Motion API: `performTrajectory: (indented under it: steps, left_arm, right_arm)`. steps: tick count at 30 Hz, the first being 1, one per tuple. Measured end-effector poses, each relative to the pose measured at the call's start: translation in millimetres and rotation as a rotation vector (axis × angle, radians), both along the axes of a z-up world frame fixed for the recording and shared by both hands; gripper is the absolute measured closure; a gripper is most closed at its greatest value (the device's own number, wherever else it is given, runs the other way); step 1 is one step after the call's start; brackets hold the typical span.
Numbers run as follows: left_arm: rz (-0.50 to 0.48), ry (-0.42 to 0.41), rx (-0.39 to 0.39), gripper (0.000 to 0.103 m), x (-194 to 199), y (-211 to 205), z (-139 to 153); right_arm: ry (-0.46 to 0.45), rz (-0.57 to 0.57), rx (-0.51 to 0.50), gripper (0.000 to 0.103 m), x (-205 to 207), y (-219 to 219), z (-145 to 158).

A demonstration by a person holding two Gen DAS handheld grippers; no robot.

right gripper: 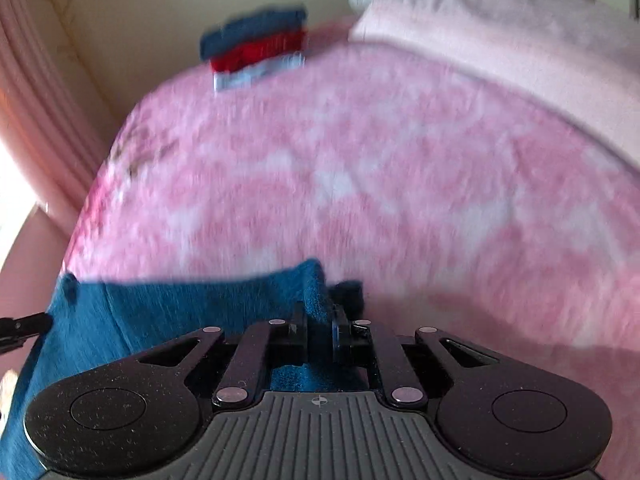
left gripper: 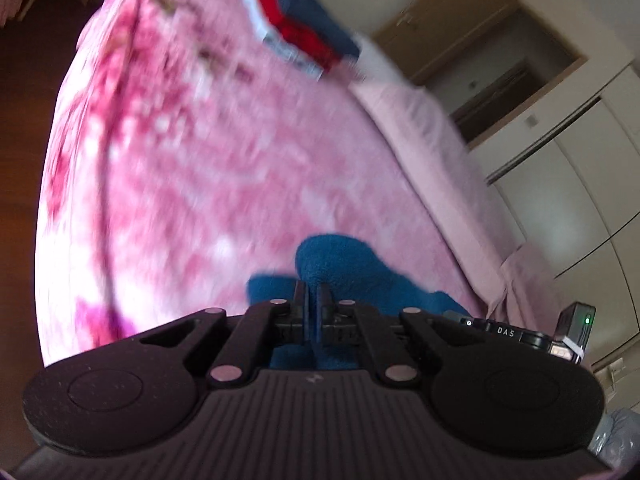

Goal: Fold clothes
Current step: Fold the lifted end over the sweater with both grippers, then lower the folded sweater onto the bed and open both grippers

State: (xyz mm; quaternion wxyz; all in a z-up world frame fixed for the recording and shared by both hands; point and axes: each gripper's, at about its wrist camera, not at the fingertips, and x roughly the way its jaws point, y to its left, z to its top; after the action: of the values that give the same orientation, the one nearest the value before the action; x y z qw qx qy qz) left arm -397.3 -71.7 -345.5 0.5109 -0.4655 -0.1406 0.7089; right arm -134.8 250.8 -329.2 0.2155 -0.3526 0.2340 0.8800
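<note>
A blue fleecy garment [left gripper: 344, 264] is held above the pink bed. My left gripper [left gripper: 314, 296] is shut on a bunched edge of it. In the right wrist view the same blue garment [right gripper: 160, 312] stretches to the left, and my right gripper [right gripper: 318, 314] is shut on another edge of it. The tip of the other gripper [right gripper: 24, 326] shows at the left edge, against the cloth. A stack of folded clothes, blue over red over pale blue [left gripper: 296, 36] [right gripper: 256, 52], lies at the far side of the bed. Both views are motion blurred.
The pink flowered blanket [left gripper: 208, 168] [right gripper: 380, 168] covers the bed. A pale pink pillow [right gripper: 500, 36] [left gripper: 420, 128] lies near the head. Wardrobe doors [left gripper: 568, 160] stand to the right, dark floor [left gripper: 28, 80] to the left, a cream wall [right gripper: 160, 8] behind.
</note>
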Motion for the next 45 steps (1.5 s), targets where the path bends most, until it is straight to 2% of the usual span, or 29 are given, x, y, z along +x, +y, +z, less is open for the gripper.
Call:
performTrajectory:
  steps: [1,3,5,9,11,12,14,17,20,23,25,27,28,30,33,34,37,40,42,45]
  left_arm:
    - [-0.003,0.004,-0.024,0.102,-2,3,-4]
    - [-0.012,0.002,-0.088,0.101,-3,11,-19]
    - [-0.016,-0.001,-0.134,0.099,-2,18,-34]
    - [-0.007,0.005,-0.158,0.098,3,21,-17]
    - [-0.004,0.017,-0.173,0.094,7,22,-3]
    - [-0.001,0.035,-0.173,0.094,9,22,6]
    - [0.0,0.084,-0.163,0.094,18,21,27]
    - [-0.084,0.142,-0.135,0.094,36,29,52]
    - [-0.209,0.189,-0.112,0.094,56,46,65]
    - [-0.292,0.268,-0.148,0.094,71,78,51]
    - [-0.277,0.328,-0.22,0.093,70,96,30]
    - [-0.236,0.373,-0.277,0.096,62,105,9]
    - [-0.214,0.379,-0.292,0.1,57,107,0]
    - [-0.172,0.346,-0.291,0.1,47,105,-7]
    - [-0.145,0.299,-0.289,0.1,42,99,-3]
    - [-0.146,0.305,-0.294,0.1,44,95,3]
    - [-0.143,0.326,-0.305,0.1,57,79,27]
    - [-0.156,0.317,-0.269,0.098,80,54,56]
    - [-0.196,0.309,-0.234,0.098,107,44,71]
    - [-0.262,0.328,-0.198,0.098,150,41,81]
  right_arm:
    - [0.02,-0.013,0.018,0.095,2,0,4]
    - [-0.037,-0.006,0.018,0.095,-7,2,-5]
    - [-0.099,0.002,-0.025,0.095,-17,3,-27]
    - [-0.099,0.0,-0.024,0.094,-16,5,-19]
    - [-0.116,0.019,0.002,0.08,-15,1,-12]
    - [-0.129,0.014,0.029,0.066,-15,-2,-7]
    - [-0.13,-0.001,0.077,0.059,-11,-9,5]
    - [-0.089,-0.02,0.114,0.059,1,-24,27]
    - [-0.056,0.02,0.114,0.06,11,-42,40]
    - [-0.105,0.091,0.131,0.06,1,-58,32]
    - [-0.158,0.119,0.157,0.062,-17,-61,12]
    - [-0.165,0.095,0.191,0.062,-32,-56,-12]
    - [-0.143,0.08,0.184,0.062,-36,-51,-19]
    - [-0.097,0.005,0.111,0.062,-41,-33,-23]
    - [-0.06,-0.051,0.059,0.062,-36,-19,-20]
    - [-0.05,-0.066,0.053,0.062,-31,-17,-18]
    - [-0.016,-0.112,0.118,0.062,-5,-29,6]
    - [0.031,-0.128,0.15,0.062,32,-50,36]
    - [0.03,-0.117,0.152,0.062,53,-69,50]
    - [0.028,-0.07,0.152,0.062,73,-102,63]
